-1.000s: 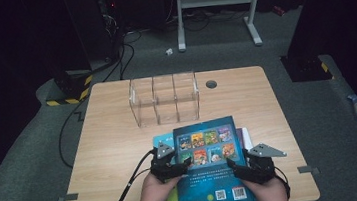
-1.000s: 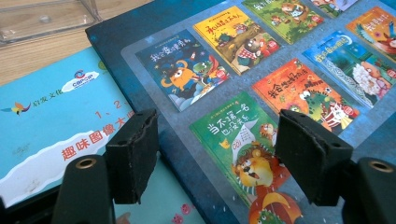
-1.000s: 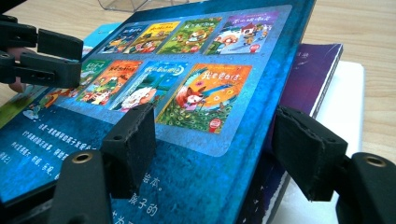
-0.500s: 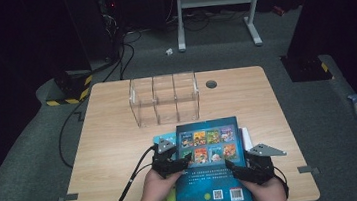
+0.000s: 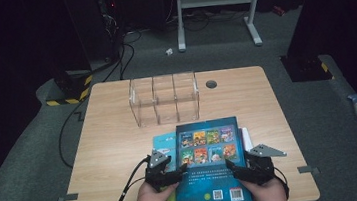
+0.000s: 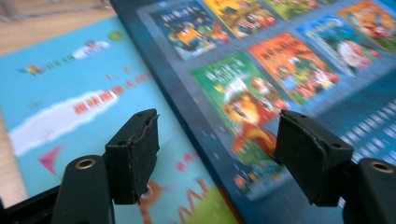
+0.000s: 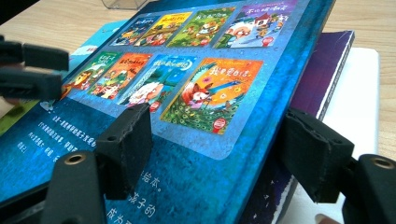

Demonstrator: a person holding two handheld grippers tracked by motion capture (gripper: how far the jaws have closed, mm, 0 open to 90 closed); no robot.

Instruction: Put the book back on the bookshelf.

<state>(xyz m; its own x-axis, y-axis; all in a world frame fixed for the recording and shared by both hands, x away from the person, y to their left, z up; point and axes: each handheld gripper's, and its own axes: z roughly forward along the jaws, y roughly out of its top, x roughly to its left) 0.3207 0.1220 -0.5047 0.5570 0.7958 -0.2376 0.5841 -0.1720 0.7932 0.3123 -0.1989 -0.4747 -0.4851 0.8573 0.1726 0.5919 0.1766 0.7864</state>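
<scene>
Dark blue book [image 5: 209, 165] lies back cover up at the near edge of the table [image 5: 115, 137], on top of a small stack. Its cover shows two rows of little cover pictures, with text and two QR codes below.

Left hand-held gripper [image 5: 176, 171] sits at the book's left edge with its jaws wide. In the left gripper view the jaws straddle that edge, one over the dark cover, the other over the light blue book [image 6: 70, 107] underneath, pads not pressing anything. Its jaws have just been opening a little.

Right hand-held gripper [image 5: 235, 167] sits at the book's right edge, jaws wide too. In the right gripper view one jaw is over the cover and the other is past the right edge, beside the purple book [image 7: 322, 79] and the white book [image 7: 359, 98] below. Cannot tell if the pads touch the cover; no clamp visible.

Dark blue book is tilted slightly, right edge raised off the purple one in the right gripper view.

Clear acrylic organizer [image 5: 164, 98], three compartments, stands upright further back on the table, apart from the stack.
</scene>
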